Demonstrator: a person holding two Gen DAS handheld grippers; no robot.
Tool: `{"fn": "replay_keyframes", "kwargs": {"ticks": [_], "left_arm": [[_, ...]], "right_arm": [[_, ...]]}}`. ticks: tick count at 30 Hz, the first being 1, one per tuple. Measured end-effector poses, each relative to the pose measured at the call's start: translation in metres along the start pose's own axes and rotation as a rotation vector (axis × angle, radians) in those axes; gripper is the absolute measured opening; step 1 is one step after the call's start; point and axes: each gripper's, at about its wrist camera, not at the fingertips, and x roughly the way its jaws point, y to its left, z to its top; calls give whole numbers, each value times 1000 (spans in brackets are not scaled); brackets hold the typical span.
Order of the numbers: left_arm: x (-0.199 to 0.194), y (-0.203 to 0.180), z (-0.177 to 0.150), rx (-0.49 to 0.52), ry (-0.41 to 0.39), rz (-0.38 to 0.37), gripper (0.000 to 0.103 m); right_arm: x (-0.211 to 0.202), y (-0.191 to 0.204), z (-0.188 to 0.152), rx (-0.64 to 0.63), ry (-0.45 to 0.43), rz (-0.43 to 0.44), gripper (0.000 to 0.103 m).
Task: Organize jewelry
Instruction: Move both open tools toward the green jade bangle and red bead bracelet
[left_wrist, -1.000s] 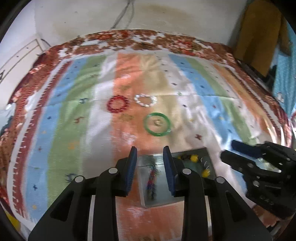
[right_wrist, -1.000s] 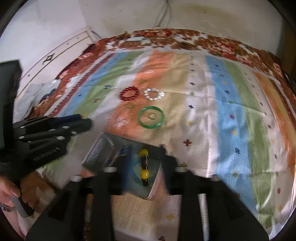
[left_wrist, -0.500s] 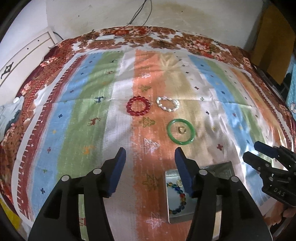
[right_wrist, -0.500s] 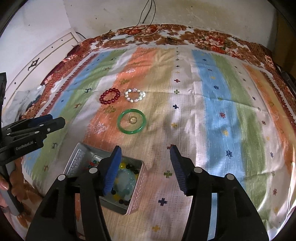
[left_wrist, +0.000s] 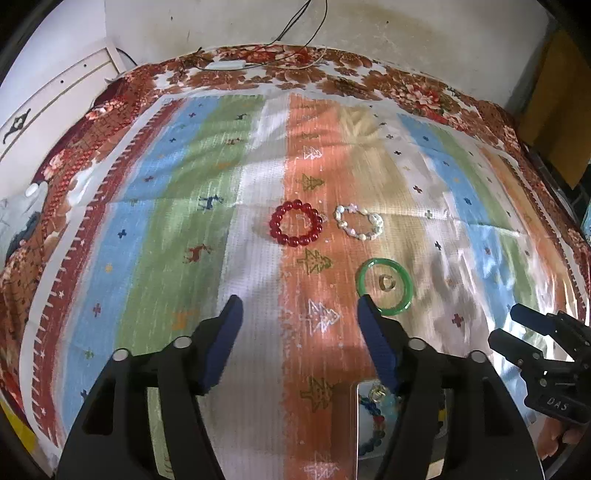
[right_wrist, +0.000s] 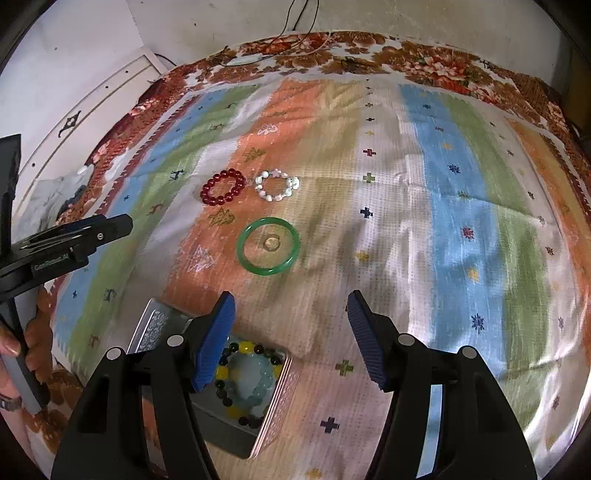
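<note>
A red bead bracelet (left_wrist: 296, 223) (right_wrist: 223, 186), a white pearl bracelet (left_wrist: 359, 222) (right_wrist: 277, 186) and a green bangle (left_wrist: 384, 286) (right_wrist: 268, 246) with a small ring (left_wrist: 386, 283) (right_wrist: 272, 243) inside it lie on the striped cloth. A metal tin (right_wrist: 243, 439) (left_wrist: 364, 424) near the front holds several bead bracelets (right_wrist: 245, 376). My left gripper (left_wrist: 299, 332) is open and empty above the cloth, left of the tin. My right gripper (right_wrist: 290, 326) is open and empty just past the tin.
The striped cloth (left_wrist: 177, 221) lies over a floral cover (left_wrist: 332, 74) on a bed. Cables (left_wrist: 295, 33) hang on the back wall. A white panel (left_wrist: 48, 96) stands at the left. The left gripper also shows in the right wrist view (right_wrist: 74, 236).
Both grippers have opened wide and pulled back from the tin. The bracelets they dropped now lie in the tin. The left gripper has shifted left.
</note>
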Motion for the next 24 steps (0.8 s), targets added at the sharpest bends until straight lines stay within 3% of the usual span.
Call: {"fn": "replay_keyframes", "kwargs": {"ticks": [24], "left_arm": [[64,19,43,-83,66,4,69]], "right_arm": [[47,-10,37,0,91,18,63]]}}
